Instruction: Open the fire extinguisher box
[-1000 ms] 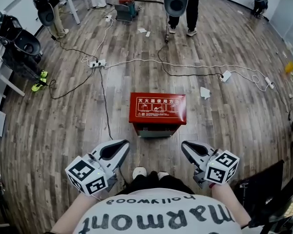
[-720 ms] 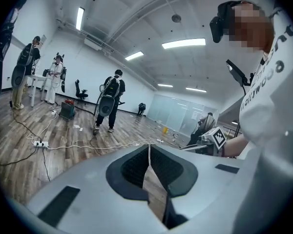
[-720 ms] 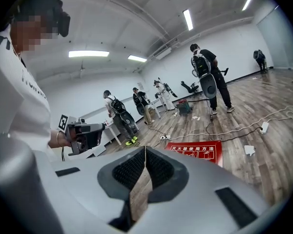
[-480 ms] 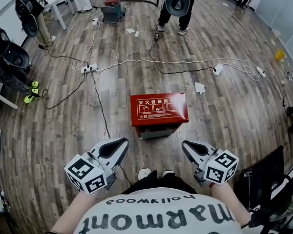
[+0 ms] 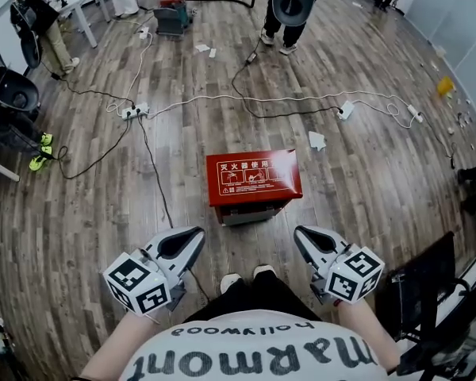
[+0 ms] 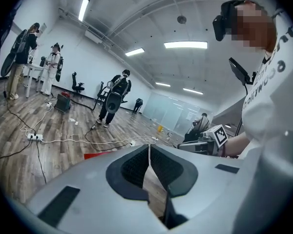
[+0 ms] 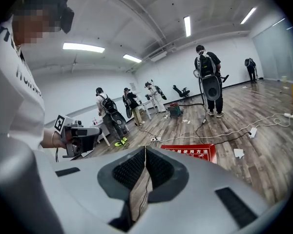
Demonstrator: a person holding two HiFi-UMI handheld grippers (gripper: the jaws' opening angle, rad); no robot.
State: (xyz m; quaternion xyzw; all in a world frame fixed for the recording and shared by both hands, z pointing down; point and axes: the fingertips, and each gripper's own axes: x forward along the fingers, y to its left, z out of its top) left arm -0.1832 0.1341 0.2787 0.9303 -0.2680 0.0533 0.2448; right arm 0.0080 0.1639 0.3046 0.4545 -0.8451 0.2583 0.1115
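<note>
Head view: red box (image 5: pixel 254 177) sits on the floor (image 5: pixel 381 189), ahead of both grippers and roughly centred btwn them, well apart from each. Left gripper (image 5: pixel 198 234) is low-left of it, right gripper (image 5: pixel 298 233) low-right, tips aimed toward the box. Both sets of jaws are together w/ nothing btwn them; each gripper view shows the tips meeting.

Box looks closed. White print + diagrams on top, too small to read. Front face in shadow, detail hard to make out. Left gripper view shows only a red sliver of it (image 6: pixel 95 155) over the gripper body; right gripper view shows the top (image 7: pixel 190 152), lower edge cut off by the gripper.

Box is rectangular and glossy, w/ glare at one corner. Floor is grey-brown wood planks, cables (image 5: pixel 246 101) trailing across beyond the box. Pads (image 6: pixel 136 167) are black and ribbed, shells smooth grey, marker cubes (image 5: pixel 139 282) b/w.
</note>
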